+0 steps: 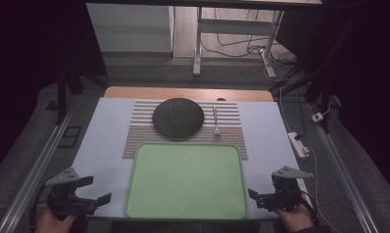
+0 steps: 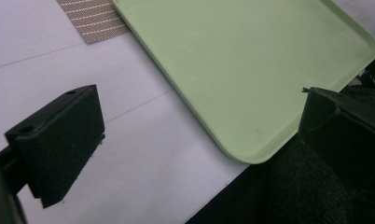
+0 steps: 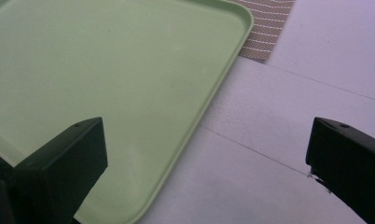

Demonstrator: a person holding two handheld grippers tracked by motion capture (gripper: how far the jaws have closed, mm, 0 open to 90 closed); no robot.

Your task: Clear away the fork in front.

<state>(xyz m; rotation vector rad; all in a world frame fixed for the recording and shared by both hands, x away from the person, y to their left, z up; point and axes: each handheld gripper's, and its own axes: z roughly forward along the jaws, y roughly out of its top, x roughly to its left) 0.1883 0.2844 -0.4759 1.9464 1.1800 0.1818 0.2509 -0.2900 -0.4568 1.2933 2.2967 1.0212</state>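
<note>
An empty light green tray (image 1: 186, 179) lies at the near middle of the white table. Behind it, a dark round plate (image 1: 178, 118) sits on a striped brown placemat (image 1: 232, 138), with a small fork (image 1: 216, 121) to its right. My left gripper (image 1: 93, 190) hovers open by the tray's near left corner, nothing between its jaws. My right gripper (image 1: 263, 185) is open by the near right corner. The left gripper view has the open left gripper (image 2: 199, 135) over the tray (image 2: 241, 60) edge. The right gripper (image 3: 204, 163) spans the tray (image 3: 106, 60) rim and bare table.
A white power strip (image 1: 299, 144) with a cable lies at the table's right edge. Metal rails run along both sides of the table. A corner of the placemat (image 2: 92, 18) shows beyond the tray, and its other corner (image 3: 265, 23) too. A desk frame stands behind.
</note>
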